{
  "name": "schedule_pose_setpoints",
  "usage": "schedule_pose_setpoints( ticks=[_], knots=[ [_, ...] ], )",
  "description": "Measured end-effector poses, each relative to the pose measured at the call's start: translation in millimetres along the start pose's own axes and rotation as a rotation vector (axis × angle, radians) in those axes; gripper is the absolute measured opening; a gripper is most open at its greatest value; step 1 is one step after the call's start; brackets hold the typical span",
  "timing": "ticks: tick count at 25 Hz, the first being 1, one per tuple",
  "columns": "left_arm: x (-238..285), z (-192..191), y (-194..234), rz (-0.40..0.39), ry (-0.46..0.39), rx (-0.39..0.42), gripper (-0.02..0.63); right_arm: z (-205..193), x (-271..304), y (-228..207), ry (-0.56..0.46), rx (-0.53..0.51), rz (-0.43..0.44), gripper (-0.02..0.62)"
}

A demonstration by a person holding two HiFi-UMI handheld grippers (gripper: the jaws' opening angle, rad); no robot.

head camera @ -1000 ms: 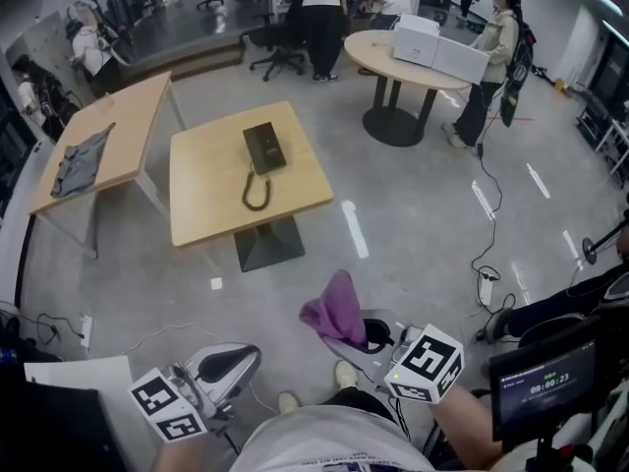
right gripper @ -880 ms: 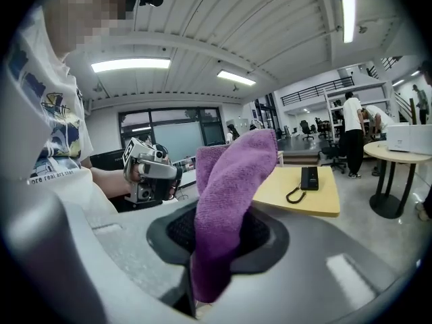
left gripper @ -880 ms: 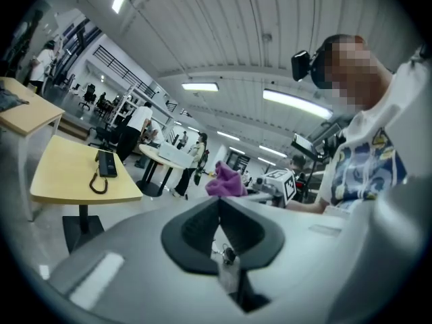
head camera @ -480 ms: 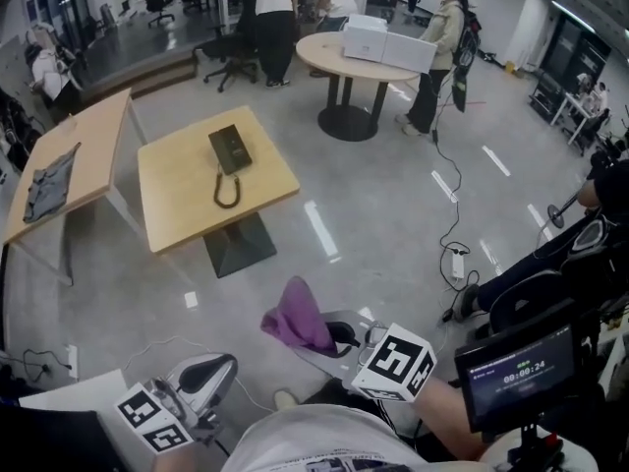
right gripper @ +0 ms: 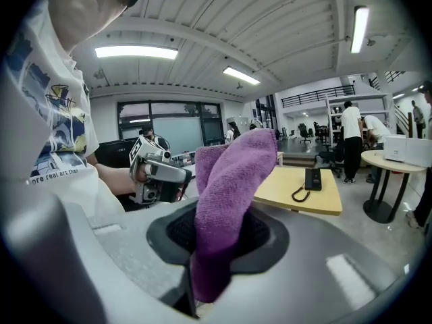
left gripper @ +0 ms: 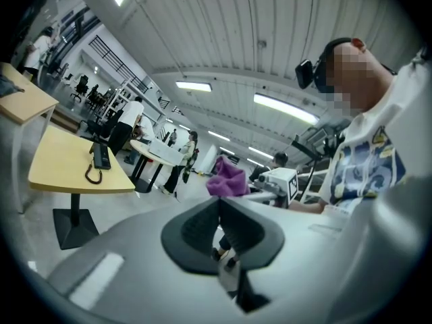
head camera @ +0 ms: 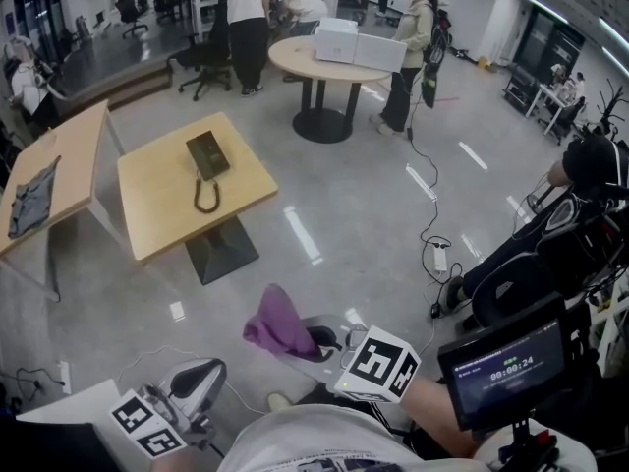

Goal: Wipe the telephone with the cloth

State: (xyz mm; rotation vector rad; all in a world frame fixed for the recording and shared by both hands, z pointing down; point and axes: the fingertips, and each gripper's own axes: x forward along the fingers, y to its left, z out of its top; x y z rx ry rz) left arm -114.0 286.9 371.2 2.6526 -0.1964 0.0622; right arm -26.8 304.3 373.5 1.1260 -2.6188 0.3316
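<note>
Telephone (head camera: 207, 154): black, lying flat on the square table (head camera: 157, 209), toward its far edge. Its coiled cord (head camera: 204, 197) loops over the tabletop toward the near edge.
Cloth (head camera: 278, 324): purple, over the floor on the near side of the square table and well apart from it. It is pinched in the right gripper, with most of it standing up above the jaws and a short tail hanging below them.
Right gripper (head camera: 313, 337): jaws clamped on the cloth, the pads pressing its fold from both sides. It is held well short of the square table's near edge. In the right gripper view, the table and telephone show beyond the cloth.
Left gripper (head camera: 200, 380): jaws fully together, pads meeting with nothing between them. It is held low, farther from the square table than the right gripper.
Square table: pale wooden top on a single dark pedestal.
Long table (head camera: 69, 155): just beside the square table's left side, with a grey garment (head camera: 28, 197) lying on it.
Round table (head camera: 300, 62): beyond the square table's far right corner, with white boxes (head camera: 354, 45) on top and people standing close around it.
Power strip (head camera: 439, 259): on the glossy grey floor, well to the right of the square table, with a cable running from it.
Screen (head camera: 501, 372): small and dark, well apart from the square table on its near right side.
</note>
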Motion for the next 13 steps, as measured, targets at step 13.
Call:
schedule_pose_setpoints(
  ticks=[13],
  knots=[
    [-8.3,-2.7,11.7,0.008,0.009,-0.018,0.005,0.7,18.4,5.2,0.004,-0.003,0.018,0.097]
  ],
)
